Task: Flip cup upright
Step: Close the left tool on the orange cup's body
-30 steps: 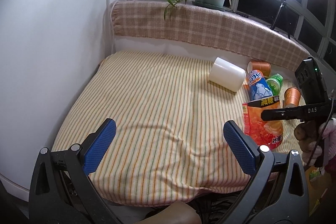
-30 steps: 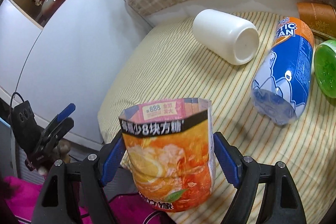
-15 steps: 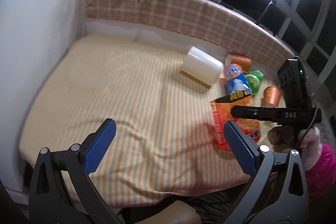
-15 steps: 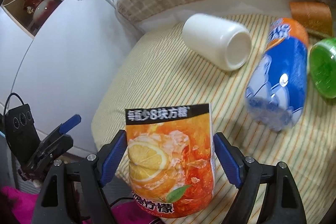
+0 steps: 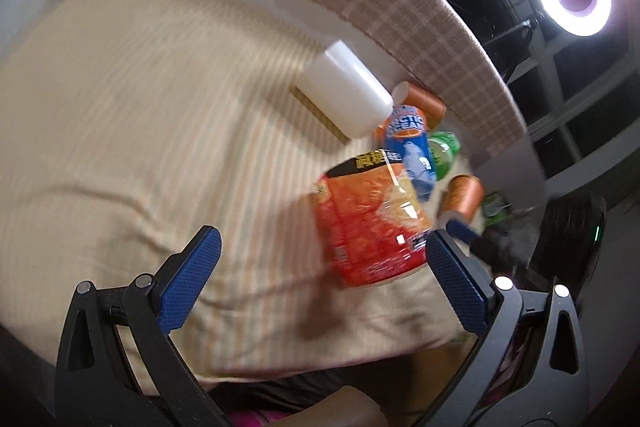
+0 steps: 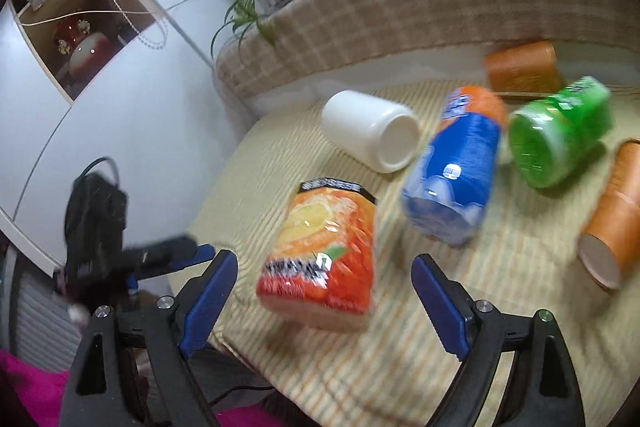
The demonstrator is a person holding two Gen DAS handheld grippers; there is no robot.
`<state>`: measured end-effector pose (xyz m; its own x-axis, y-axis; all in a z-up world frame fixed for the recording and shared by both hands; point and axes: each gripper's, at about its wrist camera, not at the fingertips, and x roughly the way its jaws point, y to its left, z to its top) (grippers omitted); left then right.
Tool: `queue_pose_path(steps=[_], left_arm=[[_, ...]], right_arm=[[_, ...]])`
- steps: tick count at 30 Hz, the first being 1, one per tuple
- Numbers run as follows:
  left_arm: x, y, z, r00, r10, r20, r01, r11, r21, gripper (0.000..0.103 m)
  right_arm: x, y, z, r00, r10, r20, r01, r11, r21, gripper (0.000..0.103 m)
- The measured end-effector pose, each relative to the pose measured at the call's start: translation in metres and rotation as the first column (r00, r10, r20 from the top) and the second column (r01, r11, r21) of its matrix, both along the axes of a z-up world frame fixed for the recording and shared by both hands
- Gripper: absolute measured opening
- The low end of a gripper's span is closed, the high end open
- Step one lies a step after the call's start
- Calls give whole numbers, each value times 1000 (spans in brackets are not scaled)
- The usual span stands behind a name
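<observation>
An orange lemon-tea cup [image 6: 320, 251] stands upright on the striped cloth near its front edge. It also shows in the left wrist view [image 5: 372, 223]. My right gripper [image 6: 320, 303] is open and empty just behind the cup, its blue pads apart from the cup's sides. My left gripper [image 5: 320, 279] is open and empty, to the left of the cup. A white cup [image 6: 372, 135] lies on its side further back and also shows in the left wrist view [image 5: 344, 99].
A blue cup [image 6: 456, 171], a green cup [image 6: 556, 143] and two orange cups [image 6: 520, 71] [image 6: 616, 223] lie on their sides at the right. A checked cushion [image 6: 400, 11] borders the back. A white wall [image 6: 140, 87] is at the left. Both views are blurred.
My right gripper has opened, let go of the orange cup and drawn back; the cup now stands on the cloth. My left gripper has swung right, toward the cup.
</observation>
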<state>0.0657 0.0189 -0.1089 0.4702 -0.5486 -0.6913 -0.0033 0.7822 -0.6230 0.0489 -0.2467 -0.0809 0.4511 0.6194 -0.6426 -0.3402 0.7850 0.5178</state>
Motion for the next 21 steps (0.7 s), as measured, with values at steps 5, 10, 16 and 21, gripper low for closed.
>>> queue_pose_path(steps=[5, 10, 16, 21], left_arm=[[20, -15, -10, 997, -24, -74, 17, 995, -103, 103], [39, -28, -25, 989, -38, -145, 13, 986, -167, 103], [52, -41, -33, 982, -62, -178, 23, 978, -209, 101], [61, -52, -38, 977, -79, -197, 38, 978, -204, 94]], right_arm=[[-35, -17, 10, 993, -85, 83, 92, 992, -84, 92], [-64, -24, 20, 977, -130, 171, 161, 970, -181, 93], [-81, -34, 21, 968, -162, 192, 202, 956, -211, 93], [-82, -43, 16, 964, -200, 174, 233, 951, -201, 93]])
